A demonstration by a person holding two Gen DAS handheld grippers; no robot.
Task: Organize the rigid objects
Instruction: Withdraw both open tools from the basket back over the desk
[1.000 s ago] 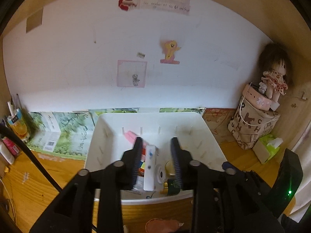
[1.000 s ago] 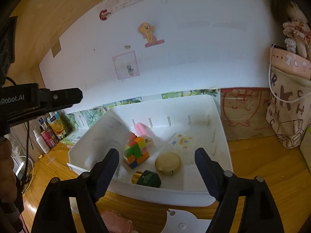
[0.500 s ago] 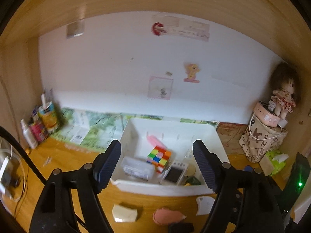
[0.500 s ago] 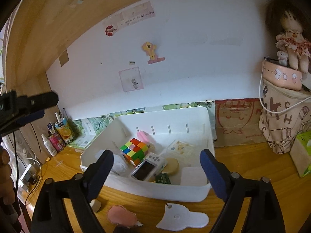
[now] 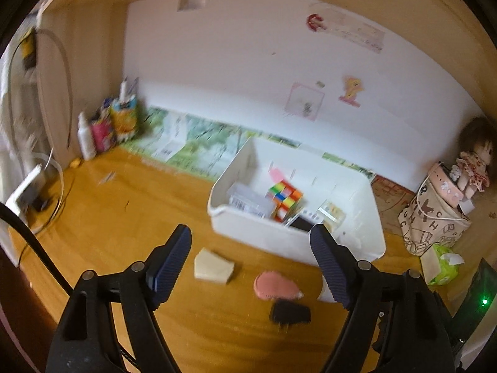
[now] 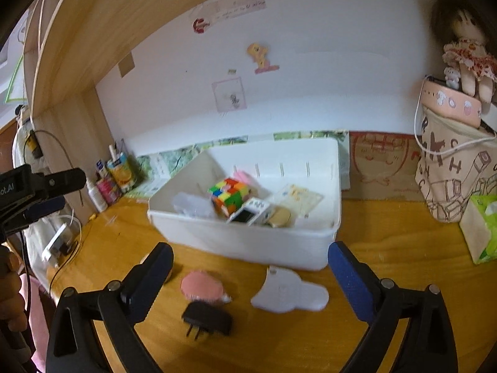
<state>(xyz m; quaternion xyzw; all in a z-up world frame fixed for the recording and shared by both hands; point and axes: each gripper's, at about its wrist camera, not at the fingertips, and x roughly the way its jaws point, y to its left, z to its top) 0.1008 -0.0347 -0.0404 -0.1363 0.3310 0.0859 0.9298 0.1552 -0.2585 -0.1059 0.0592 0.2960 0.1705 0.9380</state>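
A white bin (image 5: pixel 279 242) (image 6: pixel 236 242) on the wooden desk holds a colour cube (image 5: pixel 284 194) (image 6: pixel 231 195), a small white device with a dark screen (image 6: pixel 250 213), a clear box (image 5: pixel 248 203) and a gold round tin (image 6: pixel 279 217). On the desk in front lie a cream wedge (image 5: pixel 214 269), a pink piece (image 5: pixel 275 286) (image 6: pixel 202 286), a black plug (image 5: pixel 290 312) (image 6: pixel 206 318) and a white flat piece (image 6: pixel 289 293). My left gripper (image 5: pixel 250 267) is open and empty above them. My right gripper (image 6: pixel 250 283) is open and empty too.
Bottles and a juice carton (image 5: pixel 124 118) stand at the back left by a charger and cables (image 5: pixel 34 192). A patterned bag (image 6: pixel 456 180) with a doll (image 6: pixel 466 46) and a green tissue pack (image 6: pixel 481 230) stand at the right.
My left gripper opened, let go of the white device into the bin and drew back and left. The right gripper drew back too; the loose desk items came into view.
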